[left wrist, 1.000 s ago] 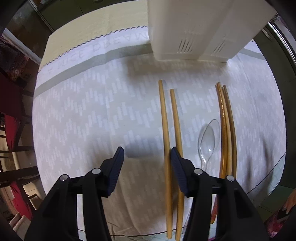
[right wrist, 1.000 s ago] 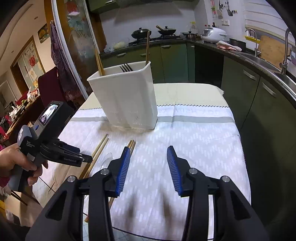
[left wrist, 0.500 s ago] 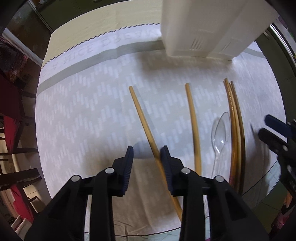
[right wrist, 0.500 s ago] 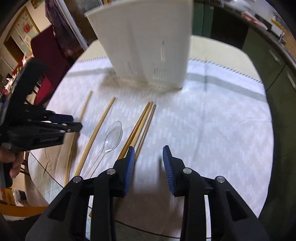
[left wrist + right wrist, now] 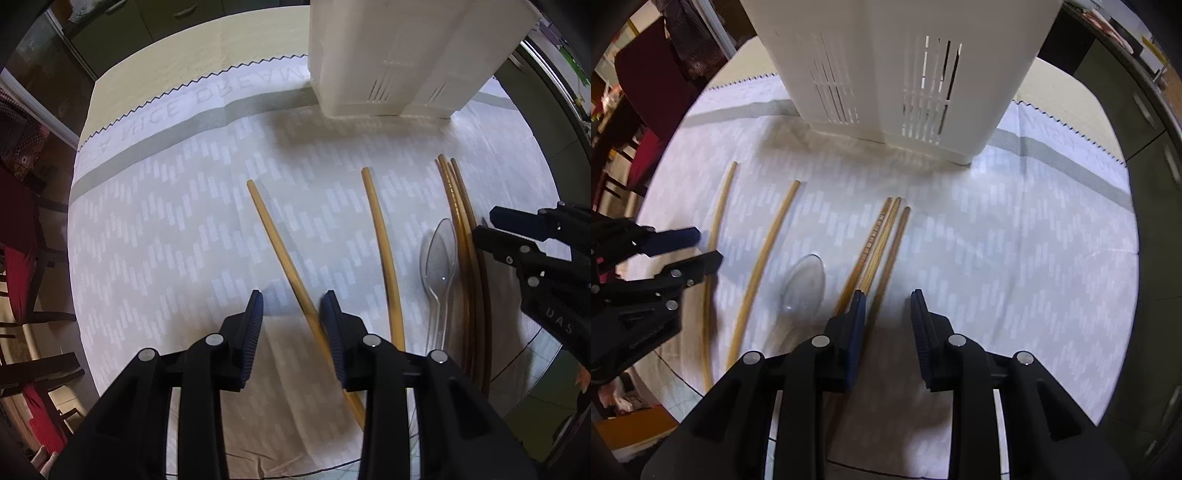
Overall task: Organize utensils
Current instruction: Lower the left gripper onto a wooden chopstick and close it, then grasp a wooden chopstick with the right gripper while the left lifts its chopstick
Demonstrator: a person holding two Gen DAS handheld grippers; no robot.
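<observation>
Left hand-held gripper (image 5: pixel 291 310) points straight down at the tabletop (image 5: pixel 155 236), jaws partly open with a clear gap. One pale chopstick (image 5: pixel 284 258) runs diagonally up through that gap and sits right against the inner face of the right finger, with nothing touching it on the left side, so it isn't pinched. These jaws have just been closing in around it. Just right of that is a second pale chopstick (image 5: pixel 384 251) lying loose on the cloth, then a clear plastic spoon (image 5: pixel 439 258) bowl-up, then a bundle of darker chopsticks (image 5: pixel 469 258) lying together, all pointing roughly toward the far side. The right hand-held gripper (image 5: pixel 888 310) is down over that bundle at the right, also narrowed but not fully closed, and its jaws have been closing as well. From its own camera, the rightmost dark stick runs up through the gap near the left finger while the other sticks disappear behind that finger. I can't tell for sure whether the pads are touching anything, and nothing looks squeezed. At the far side stands a white utensil holder (image 5: pixel 905 70) with slotted vents near its base, well apart from everything lying flat. All of it rests on a white patterned tablecloth (image 5: pixel 1015 240) with a grey stripe and a zigzag edge.
</observation>
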